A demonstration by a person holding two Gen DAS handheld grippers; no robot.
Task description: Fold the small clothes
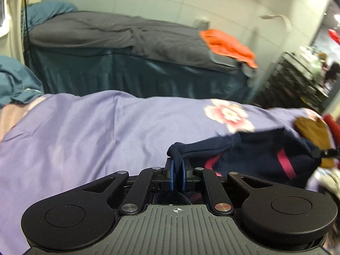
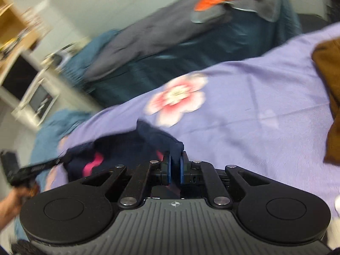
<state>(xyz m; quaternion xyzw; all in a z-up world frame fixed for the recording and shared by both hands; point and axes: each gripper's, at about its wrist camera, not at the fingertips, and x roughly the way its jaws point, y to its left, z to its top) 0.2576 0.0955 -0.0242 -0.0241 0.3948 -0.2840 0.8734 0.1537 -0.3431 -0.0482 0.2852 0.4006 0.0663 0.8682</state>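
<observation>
A small navy garment with pink stripes (image 1: pixel 257 155) hangs stretched between both grippers above the purple floral bedsheet (image 1: pixel 85 131). My left gripper (image 1: pixel 178 163) is shut on one bunched corner of it. My right gripper (image 2: pixel 174 161) is shut on the opposite corner, with the navy garment (image 2: pixel 119 148) trailing off to the left in that view. The right gripper's tip (image 1: pixel 318 153) shows at the far right of the left wrist view, and the left gripper (image 2: pixel 31 171) shows at the far left of the right wrist view. Both views are motion-blurred.
A brown garment (image 2: pixel 327 80) lies on the sheet at the right; it also shows in the left wrist view (image 1: pixel 312 127). A second bed with a grey cover (image 1: pixel 119 34) and an orange cloth (image 1: pixel 229 44) stands behind. A teal blanket (image 1: pixel 17 80) lies at the left. A black rack (image 1: pixel 297 80) stands right.
</observation>
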